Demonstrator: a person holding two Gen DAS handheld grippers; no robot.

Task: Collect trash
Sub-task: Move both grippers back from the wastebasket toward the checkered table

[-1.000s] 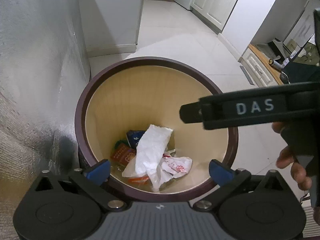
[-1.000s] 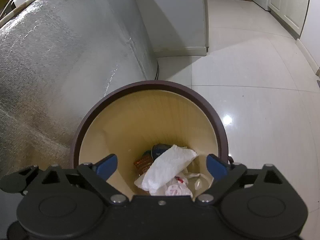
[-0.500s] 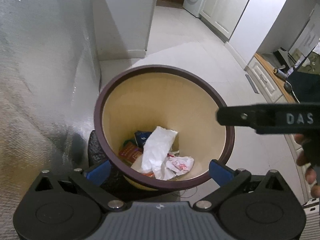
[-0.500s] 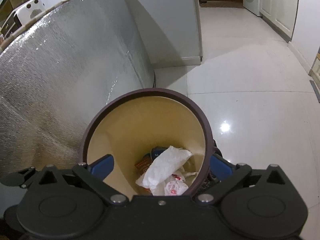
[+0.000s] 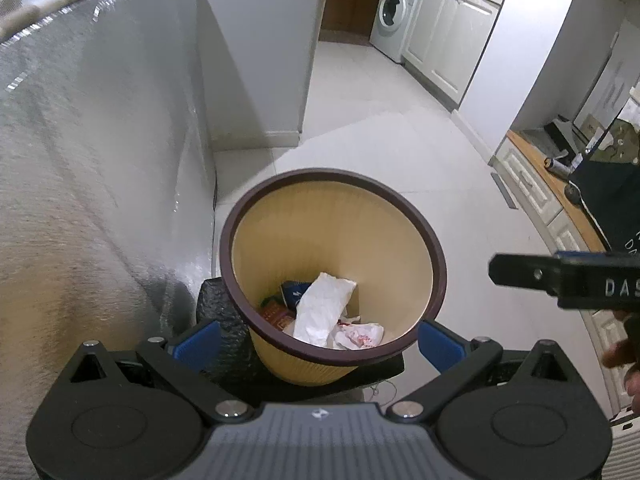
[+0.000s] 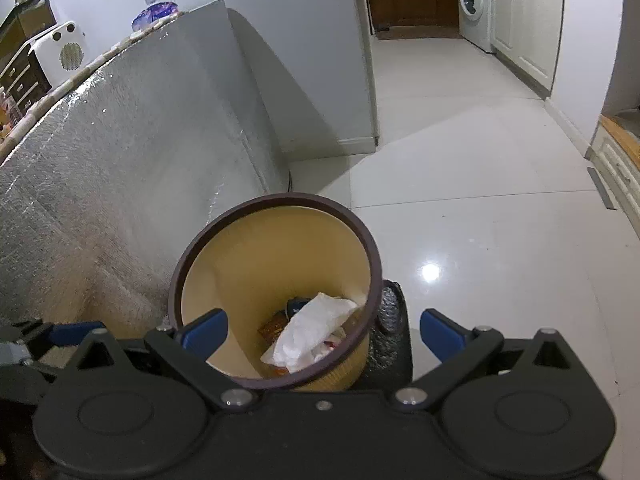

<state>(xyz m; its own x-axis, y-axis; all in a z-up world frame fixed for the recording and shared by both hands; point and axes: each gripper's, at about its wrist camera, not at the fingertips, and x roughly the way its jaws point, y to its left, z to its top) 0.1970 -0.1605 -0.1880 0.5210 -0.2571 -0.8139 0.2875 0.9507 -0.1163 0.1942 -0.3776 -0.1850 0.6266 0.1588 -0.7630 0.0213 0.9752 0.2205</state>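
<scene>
Standing on the white tiled floor (image 6: 480, 184), a yellow bin (image 5: 332, 216) with a dark brown rim sits just beside a silver foil-covered panel (image 5: 88, 168) on its left. Inside the bin, at the bottom, lies the trash: a crumpled white paper (image 5: 322, 309) on top, a smaller white wrapper with red print (image 5: 360, 334) to its right, a red packet (image 5: 278, 316) to its left and a dark blue packet (image 5: 292, 289) behind it.

Both grippers are above the bin on its near side and look down into it. The left gripper (image 5: 318, 344) has its blue-tipped fingers (image 5: 198, 340) spread wide and holds nothing; the bin's near rim appears between the two tips, and the trash lies lower and farther, well apart from them. The right gripper (image 6: 324, 334) is likewise released and empty, its fingers (image 6: 440, 332) wide apart, with the white paper (image 6: 310, 330) showing between them deep in the bin. In the left wrist view the right gripper's black side, lettered "DAS", enters from the right edge, with a hand (image 5: 626, 354) below it.

A dark, shiny bag (image 6: 390, 332) lies against the bin's near right side at floor level. Far off, a washing machine (image 6: 474, 2) stands next to white cabinets (image 6: 528, 16).
</scene>
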